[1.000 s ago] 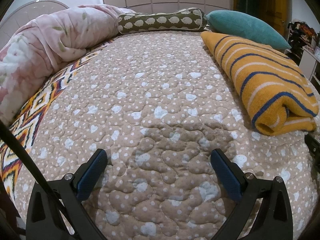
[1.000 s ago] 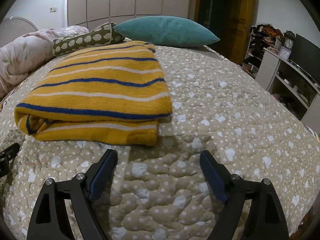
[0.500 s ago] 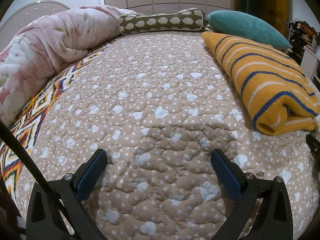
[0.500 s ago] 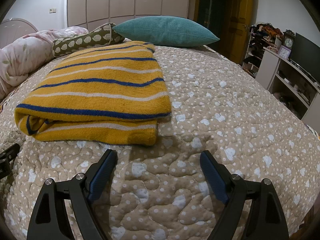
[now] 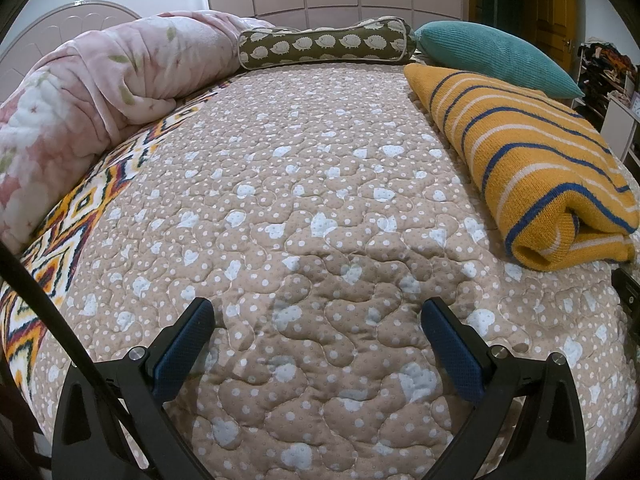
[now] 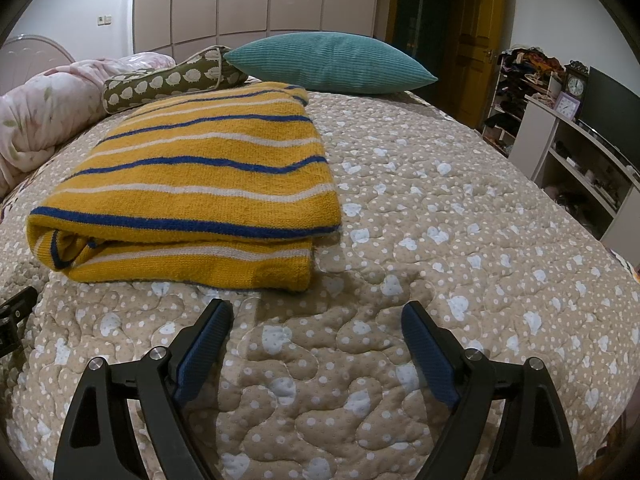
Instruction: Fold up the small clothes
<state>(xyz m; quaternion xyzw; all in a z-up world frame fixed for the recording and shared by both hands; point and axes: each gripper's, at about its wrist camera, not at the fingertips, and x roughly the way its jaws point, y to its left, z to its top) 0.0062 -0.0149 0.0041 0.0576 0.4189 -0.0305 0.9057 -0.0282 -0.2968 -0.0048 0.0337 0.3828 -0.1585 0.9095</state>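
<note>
In your left wrist view, your left gripper (image 5: 318, 322) hangs over bare quilted bedspread (image 5: 304, 184) near the bed's front edge, its fingers (image 5: 182, 346) spread wide with nothing between them. The yellow striped sweater (image 5: 532, 160) lies folded toward the bed's right side, well apart from this gripper, its thick rolled end facing you. Along the left edge of the bed a pink floral comforter (image 5: 84, 96) is bunched up, and at the head sit a hedgehog-print bolster (image 5: 328, 42) and a teal cushion (image 5: 496, 56). A dark cable (image 5: 44, 308) crosses the lower left; judged from here, it could snag if you swing left.

In your right wrist view, your right gripper (image 6: 316, 330) sits just before the sweater's (image 6: 200, 176) near edge, fingers (image 6: 206, 340) parted and empty. The sweater looks already folded in layers, so the fold seems largely done. The risk is in touching it again: pinching only the top layer could peel the stack open, and a nudge against the loose knit could slide it and skew the edges. On the shelf unit (image 6: 568, 148) at right stand two clocks (image 6: 570, 98); no brand, label or writing is readable in either view.
</note>
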